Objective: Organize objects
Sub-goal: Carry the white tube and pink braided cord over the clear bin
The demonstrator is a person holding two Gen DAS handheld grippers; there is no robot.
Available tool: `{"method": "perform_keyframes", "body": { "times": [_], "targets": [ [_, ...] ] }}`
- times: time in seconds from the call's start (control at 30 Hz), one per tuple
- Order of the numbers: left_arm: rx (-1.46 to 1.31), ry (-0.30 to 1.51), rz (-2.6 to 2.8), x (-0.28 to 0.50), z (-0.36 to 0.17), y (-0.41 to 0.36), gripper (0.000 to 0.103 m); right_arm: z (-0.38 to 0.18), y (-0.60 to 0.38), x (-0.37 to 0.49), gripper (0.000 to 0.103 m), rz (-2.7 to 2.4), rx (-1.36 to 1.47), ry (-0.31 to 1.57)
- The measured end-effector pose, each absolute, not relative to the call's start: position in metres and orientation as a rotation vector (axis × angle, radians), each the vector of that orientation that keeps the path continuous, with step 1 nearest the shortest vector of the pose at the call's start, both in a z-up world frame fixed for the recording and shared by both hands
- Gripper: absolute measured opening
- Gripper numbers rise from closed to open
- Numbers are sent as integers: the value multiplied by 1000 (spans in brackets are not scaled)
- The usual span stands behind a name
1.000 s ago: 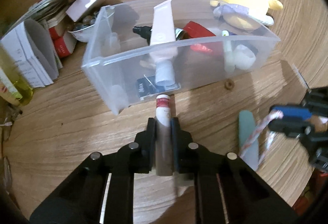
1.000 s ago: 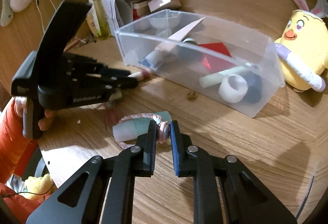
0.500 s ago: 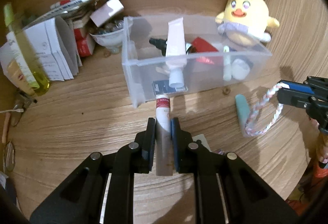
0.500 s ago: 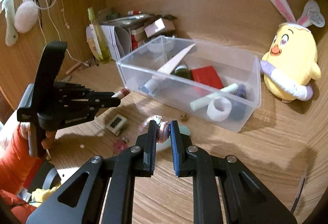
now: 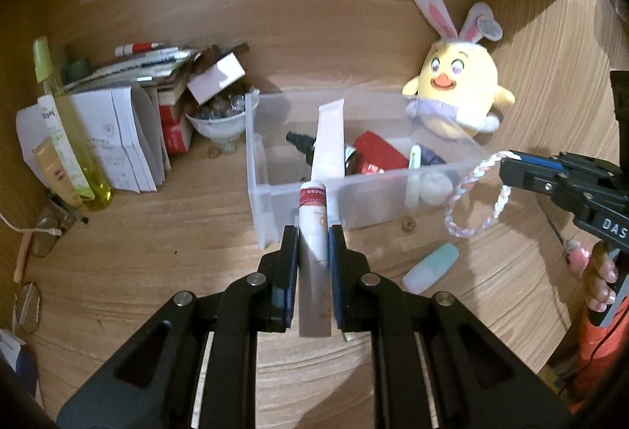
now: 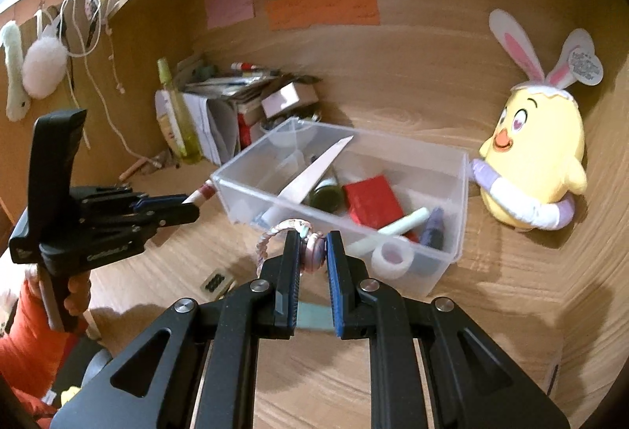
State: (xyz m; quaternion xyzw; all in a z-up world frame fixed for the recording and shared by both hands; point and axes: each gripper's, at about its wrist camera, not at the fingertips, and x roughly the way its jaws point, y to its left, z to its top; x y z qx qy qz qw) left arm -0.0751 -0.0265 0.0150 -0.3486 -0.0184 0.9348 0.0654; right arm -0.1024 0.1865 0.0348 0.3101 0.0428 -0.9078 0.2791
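My left gripper point(image 5: 312, 232) is shut on a white tube with a red label point(image 5: 312, 217), held in the air in front of the clear plastic bin point(image 5: 271, 193). My right gripper point(image 6: 312, 240) is shut on a pastel braided loop point(image 6: 271, 236), which hangs from its tip in the left wrist view point(image 5: 475, 193), beside the bin's right end. The bin point(image 6: 452, 232) holds a white tube point(image 5: 328, 142), a red box point(image 6: 371, 199) and other small items. In the right wrist view the left gripper point(image 6: 184, 207) is left of the bin.
A mint-green capsule point(image 5: 430, 268) lies on the wooden desk in front of the bin. A yellow chick plush point(image 5: 456, 91) stands behind the bin's right end. Papers, boxes, a bowl point(image 5: 218, 122) and a yellow-green bottle point(image 5: 70, 138) crowd the back left. A small dark-dotted item point(image 6: 216, 281) lies near the front.
Both grippers have risen away from the desk. The right gripper lifted the braided loop off the mint capsule. The left gripper still holds the tube, now higher.
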Motion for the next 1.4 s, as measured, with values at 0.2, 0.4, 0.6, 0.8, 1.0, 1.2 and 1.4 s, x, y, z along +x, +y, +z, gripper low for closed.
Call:
{"method": "perform_keyframes", "body": {
  "times": [0.2,0.4,0.6,0.8,1.0,1.2,1.4],
  "targets": [
    [-994,-59,2842,-80,29,-24,14,45,191,-115,12,-2470,804,97],
    [-935,-58,2878,-88,41,-22,14,56,194,-130,12,-2503,785,75],
    [-911,-87,2891,-105,49,-24,14,64,194,-150,12,-2536,776,68],
    [-924,-108,2905,-126,46,-28,14,60,190,-171,12,-2550,809,78],
    [-999,-141,2890,-149,34,-34,14,42,184,-190,12,-2524,879,64],
    [-1062,-141,2876,-166,24,-33,14,18,175,-204,12,-2492,965,91],
    [-1120,-129,2870,-181,11,-29,14,5,169,-209,12,-2481,1007,136]
  ]
}}
